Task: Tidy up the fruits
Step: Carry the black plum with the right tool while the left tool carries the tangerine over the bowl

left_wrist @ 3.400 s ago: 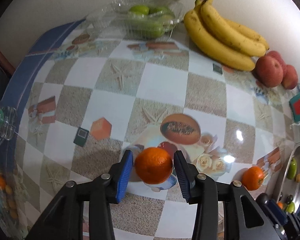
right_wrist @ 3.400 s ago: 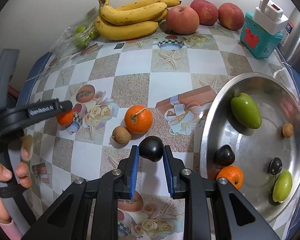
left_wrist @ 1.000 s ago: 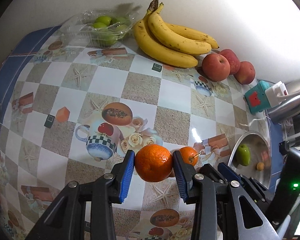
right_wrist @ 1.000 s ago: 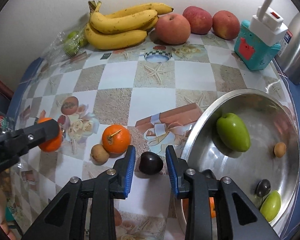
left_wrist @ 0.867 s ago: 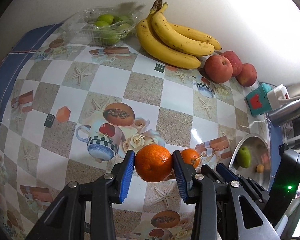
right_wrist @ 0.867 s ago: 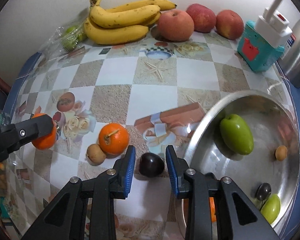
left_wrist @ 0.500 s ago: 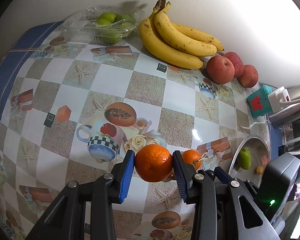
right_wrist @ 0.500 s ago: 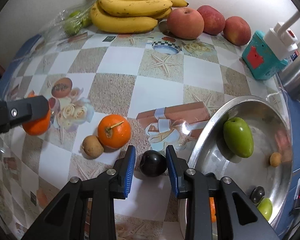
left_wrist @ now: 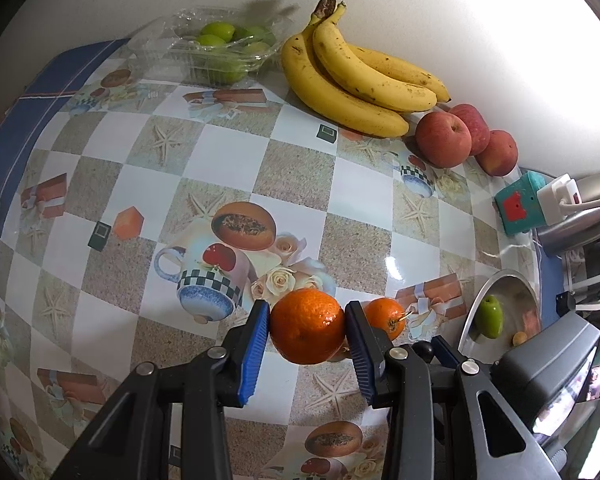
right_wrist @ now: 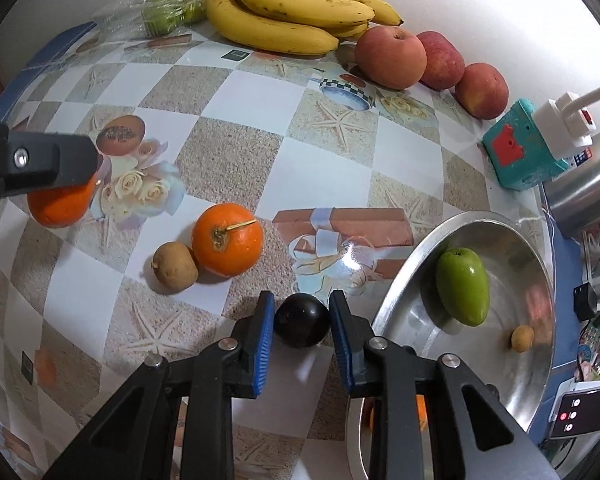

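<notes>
My left gripper (left_wrist: pixel 307 332) is shut on a large orange (left_wrist: pixel 307 332) and holds it above the patterned tablecloth. One of its black fingers (right_wrist: pixel 40 164) and the orange (right_wrist: pixel 60 204) also show at the left of the right wrist view. My right gripper (right_wrist: pixel 302 326) points down at the table beside the metal bowl (right_wrist: pixel 512 280). Its jaws are closing, and both blue pads touch the dark plum (right_wrist: pixel 302 321) between them. A second orange (right_wrist: pixel 227 239) with a stem and a small brown fruit (right_wrist: pixel 175 266) lie just left of the plum.
The bowl holds a green fruit (right_wrist: pixel 463 286) and a small brown fruit (right_wrist: pixel 522 338). Bananas (right_wrist: pixel 288 16), three apples (right_wrist: pixel 391 57) and a plastic box of green fruit (left_wrist: pixel 216 50) line the back wall. A teal box (right_wrist: pixel 516 152) and a metal flask (right_wrist: pixel 584 196) stand at the right.
The right gripper's pads have closed in from a gap on each side onto the dark plum, and that hand has rolled and shifted. The left gripper has kept still with its orange.
</notes>
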Demonstrator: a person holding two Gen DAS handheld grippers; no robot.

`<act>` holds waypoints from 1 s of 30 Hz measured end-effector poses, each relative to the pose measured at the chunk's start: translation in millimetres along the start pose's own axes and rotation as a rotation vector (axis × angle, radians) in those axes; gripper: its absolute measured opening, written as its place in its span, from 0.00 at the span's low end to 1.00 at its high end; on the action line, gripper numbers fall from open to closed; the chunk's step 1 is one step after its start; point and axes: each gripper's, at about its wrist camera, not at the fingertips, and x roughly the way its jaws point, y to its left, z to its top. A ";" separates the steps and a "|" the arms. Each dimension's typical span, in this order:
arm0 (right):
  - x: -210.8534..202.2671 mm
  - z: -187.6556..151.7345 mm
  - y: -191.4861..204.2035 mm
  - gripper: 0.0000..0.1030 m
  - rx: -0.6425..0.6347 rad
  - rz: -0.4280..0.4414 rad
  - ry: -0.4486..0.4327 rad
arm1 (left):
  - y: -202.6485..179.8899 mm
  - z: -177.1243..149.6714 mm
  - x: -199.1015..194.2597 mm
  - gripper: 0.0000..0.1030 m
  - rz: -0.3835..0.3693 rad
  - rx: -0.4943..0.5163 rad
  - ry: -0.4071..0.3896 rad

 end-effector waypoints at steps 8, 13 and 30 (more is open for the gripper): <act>-7.0 -4.4 -28.0 0.28 0.198 0.210 0.004 | 8.7 -2.0 3.4 0.40 0.011 -0.034 0.004; -31.8 -11.7 -43.6 0.28 0.287 0.268 -0.041 | 12.6 -5.2 1.2 0.40 0.022 -0.046 0.001; -47.3 -66.0 -168.4 0.28 0.637 0.099 -0.048 | -107.4 -43.7 2.5 0.40 -0.040 0.286 0.000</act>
